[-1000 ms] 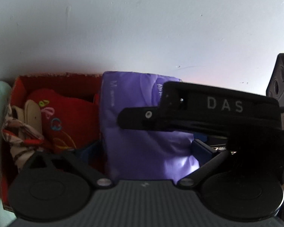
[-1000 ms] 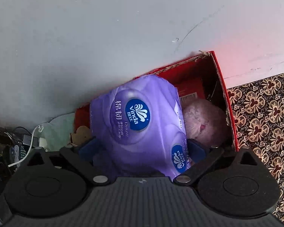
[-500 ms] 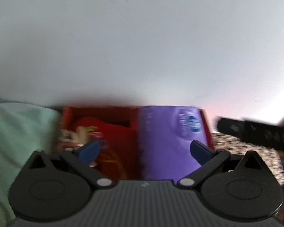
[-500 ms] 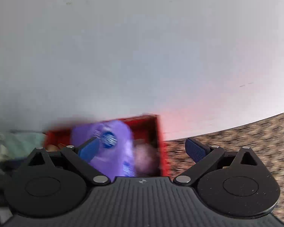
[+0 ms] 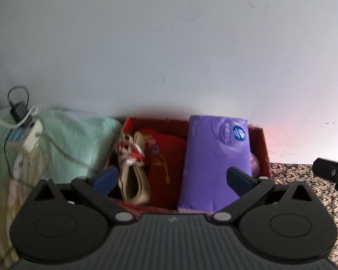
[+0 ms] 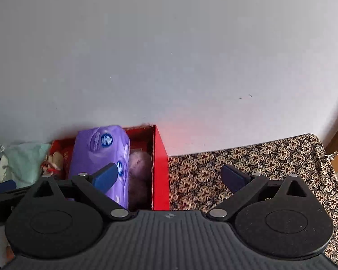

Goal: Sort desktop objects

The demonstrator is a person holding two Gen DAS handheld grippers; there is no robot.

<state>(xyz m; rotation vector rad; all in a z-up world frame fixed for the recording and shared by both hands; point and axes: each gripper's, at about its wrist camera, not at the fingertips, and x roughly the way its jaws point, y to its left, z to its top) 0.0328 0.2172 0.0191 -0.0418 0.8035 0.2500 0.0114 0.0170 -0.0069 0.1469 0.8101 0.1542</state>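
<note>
Against the pale wall (image 5: 169, 45), at 12 o'clock from my left claw (image 5: 172, 177), sits the red box (image 5: 262, 141), open at the top. My left claw is spread wide with nothing between its 2 blue fingertips (image 5: 107, 176), and it hangs just short of the box's near rim. Inside the box, the purple tissue pack (image 5: 214, 157) stands on end toward the 1 o'clock side, its blue round logo facing up and outward. At 11 o'clock from the pack lies a red pouch (image 5: 166, 157) with gold stitching, and further to 10 o'clock a beige folded item (image 5: 134, 180) tied with red-and-white ribbon. A pinkish fluffy thing (image 6: 139, 171) is wedged between the tissue pack and the box's right wall; I cannot tell what it is. Outside the box at 9 o'clock rests a mint-green cloth (image 5: 78, 139), and on it a white power strip (image 5: 31, 135) with a dark plug and cables.

My right claw (image 6: 170, 177) is also wide open and holds nothing. It hovers to the right of the box, with its left fingertip in front of the tissue pack and its right fingertip over the brown floral cloth (image 6: 259, 157) that covers the surface. A black part of that claw shows at 3 o'clock in my left view.
</note>
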